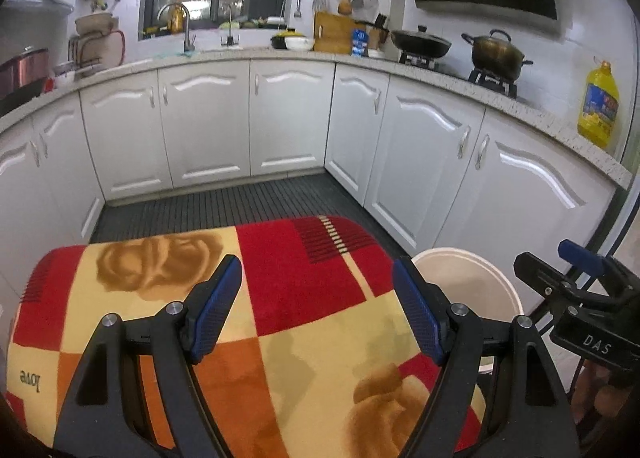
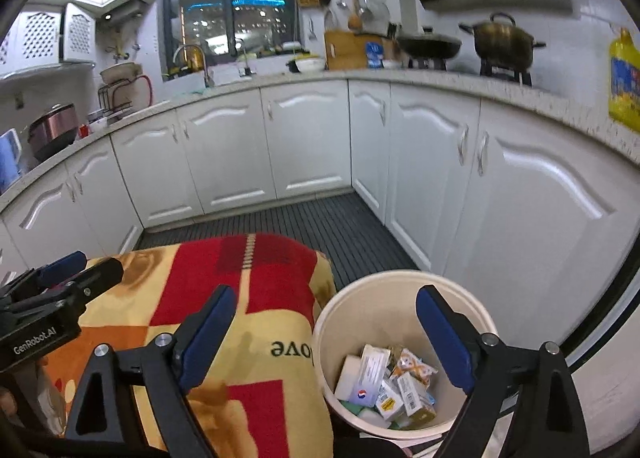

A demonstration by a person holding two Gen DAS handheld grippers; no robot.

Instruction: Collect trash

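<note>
bucket beside blanket already holds cartons and wrappers. blanket looks clear of trash. my left tongs and right tongs both gape, empty. looks nearly done.

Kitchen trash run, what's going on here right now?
A person holds both grippers over a patterned blanket, and neither is holding anything. The left gripper is open above the blanket. The right gripper is open beside and over the white bucket, which already holds a pile of packaging trash. No loose trash shows on the blanket in either view, so collection looks done or nearly so.
</note>
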